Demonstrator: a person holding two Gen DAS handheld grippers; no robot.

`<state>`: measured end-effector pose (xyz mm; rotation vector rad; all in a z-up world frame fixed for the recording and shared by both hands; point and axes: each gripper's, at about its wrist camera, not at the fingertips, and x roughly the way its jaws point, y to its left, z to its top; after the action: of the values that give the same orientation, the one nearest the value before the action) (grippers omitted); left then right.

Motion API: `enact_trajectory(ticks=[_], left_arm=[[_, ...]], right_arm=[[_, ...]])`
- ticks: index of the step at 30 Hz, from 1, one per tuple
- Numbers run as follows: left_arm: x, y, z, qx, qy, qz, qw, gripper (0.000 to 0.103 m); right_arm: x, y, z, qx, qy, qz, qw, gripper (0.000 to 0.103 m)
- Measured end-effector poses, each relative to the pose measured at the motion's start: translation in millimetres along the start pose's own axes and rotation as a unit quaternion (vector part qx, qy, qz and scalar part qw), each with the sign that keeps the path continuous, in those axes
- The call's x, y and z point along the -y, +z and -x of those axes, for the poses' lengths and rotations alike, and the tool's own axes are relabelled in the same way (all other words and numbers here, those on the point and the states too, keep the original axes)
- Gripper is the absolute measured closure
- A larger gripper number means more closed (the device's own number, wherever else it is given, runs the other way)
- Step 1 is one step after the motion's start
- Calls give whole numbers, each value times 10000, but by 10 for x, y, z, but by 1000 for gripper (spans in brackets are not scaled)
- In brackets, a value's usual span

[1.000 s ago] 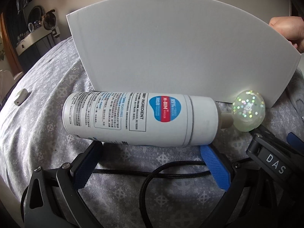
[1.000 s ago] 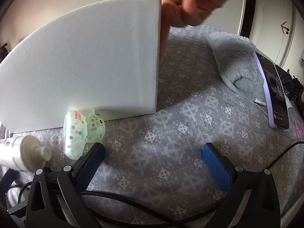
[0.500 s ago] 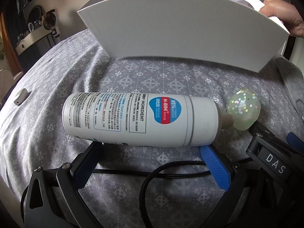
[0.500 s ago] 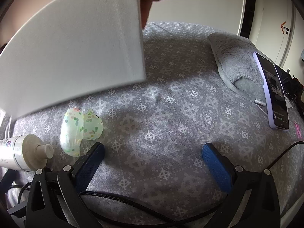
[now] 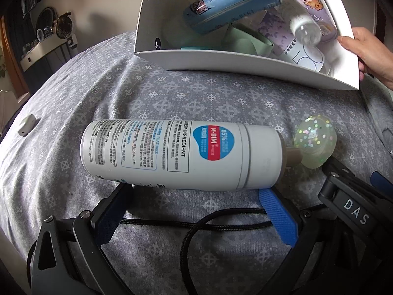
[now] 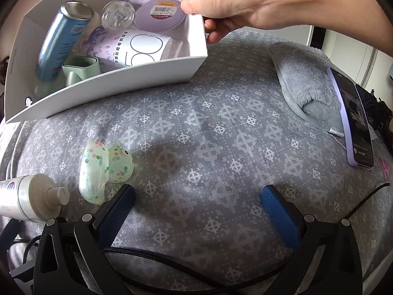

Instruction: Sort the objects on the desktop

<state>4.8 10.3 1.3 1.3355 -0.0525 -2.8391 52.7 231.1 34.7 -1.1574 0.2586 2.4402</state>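
A white spray bottle lies on its side on the grey patterned cloth, just beyond my open left gripper; its cap end shows in the right wrist view. A translucent speckled duck toy lies at the bottle's nozzle and sits by the left finger of my open, empty right gripper, where it also shows. A bare hand tilts a white box holding a blue can, purple cups and a clear bottle above the cloth.
A grey plush slipper and a phone lie at the right. A small white case lies at the far left. Black cables run under both grippers. Shelves stand at the far left.
The hand has lifted the white box off the cloth and tipped its open side toward me, showing its contents. The bottle, the duck and both grippers have stayed put.
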Motion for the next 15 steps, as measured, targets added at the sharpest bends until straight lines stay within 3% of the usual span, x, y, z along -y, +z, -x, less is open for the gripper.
enact_trajectory(ticks=[15], left_arm=[[30, -21, 11, -6, -4, -4, 10000, 0]], right_arm=[[-30, 0, -7, -10, -7, 5, 10000, 0]])
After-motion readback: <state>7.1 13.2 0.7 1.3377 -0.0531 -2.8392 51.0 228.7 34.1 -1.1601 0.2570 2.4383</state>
